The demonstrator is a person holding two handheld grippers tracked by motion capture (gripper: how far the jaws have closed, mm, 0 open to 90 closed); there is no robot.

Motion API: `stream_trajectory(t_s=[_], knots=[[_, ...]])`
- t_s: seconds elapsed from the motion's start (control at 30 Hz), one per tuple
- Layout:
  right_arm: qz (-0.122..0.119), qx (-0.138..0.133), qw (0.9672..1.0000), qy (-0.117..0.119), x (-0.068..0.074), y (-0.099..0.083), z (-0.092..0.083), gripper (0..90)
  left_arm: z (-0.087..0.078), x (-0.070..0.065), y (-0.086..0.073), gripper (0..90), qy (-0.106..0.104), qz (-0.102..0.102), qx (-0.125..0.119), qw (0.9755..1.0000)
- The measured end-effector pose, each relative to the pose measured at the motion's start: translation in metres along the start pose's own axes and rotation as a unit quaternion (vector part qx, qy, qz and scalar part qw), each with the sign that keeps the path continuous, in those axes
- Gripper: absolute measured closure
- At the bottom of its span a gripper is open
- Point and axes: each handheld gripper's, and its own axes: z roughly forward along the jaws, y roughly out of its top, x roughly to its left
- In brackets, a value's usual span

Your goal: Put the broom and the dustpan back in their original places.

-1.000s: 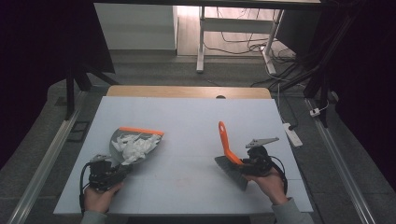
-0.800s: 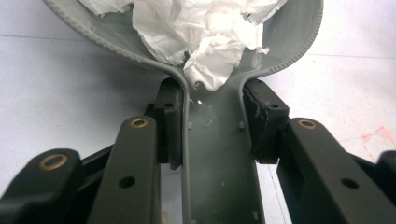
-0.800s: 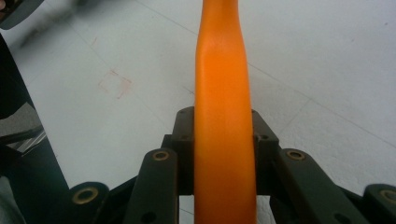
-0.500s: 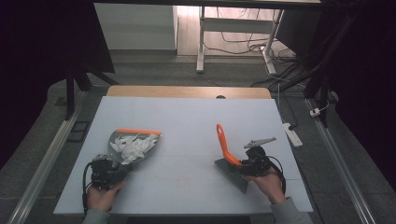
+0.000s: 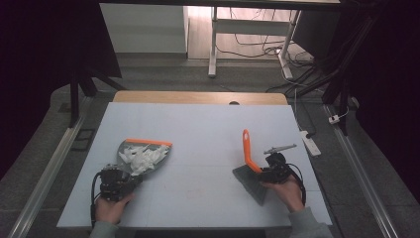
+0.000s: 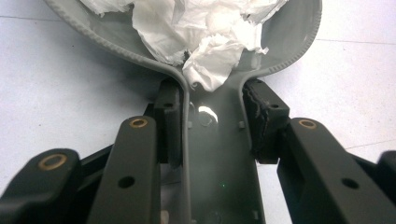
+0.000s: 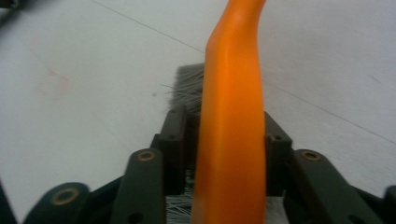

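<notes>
1. High view: a grey dustpan (image 5: 143, 156) with an orange lip is seen at near left on the table (image 5: 208, 129), heaped with white paper scraps (image 5: 142, 154). No loose scraps are made out on the tabletop, so the sweeping is judged largely done.

2. Left gripper view: the left gripper (image 6: 212, 126) is clamped on the dustpan handle.

3. Right gripper view: the right gripper (image 7: 226, 140) is closed on the orange-handled brush (image 7: 231, 107), bristles at the table. Emptying or setting down is judged to be left.

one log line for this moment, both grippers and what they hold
left gripper: shut on grey dustpan handle, crumpled white paper inside | right gripper: shut on orange-handled brush | blue-grey table
</notes>
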Motion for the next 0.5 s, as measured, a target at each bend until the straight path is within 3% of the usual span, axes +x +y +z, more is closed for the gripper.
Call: stream_trajectory(t_s=[0.07,0.2,0.5], knots=[[-0.008,0.006,0.9997,-0.022,-0.0024,-0.0003,0.0022,51.8,0.0,0.0001,-0.0001,61.1,-0.001,0.0,0.0,1.0],[-0.014,0.013,0.999,-0.04,-0.0048,-0.0006,0.0043,45.8,-0.0001,0.0002,-0.0002,59.5,-0.007,0.002,0.0,1.0],[0.005,0.01,0.9986,-0.052,-0.0061,-0.0006,0.0034,42.5,-0.0005,-0.0008,-0.0006,42.5,0.0,0.009,0.002,1.0]])
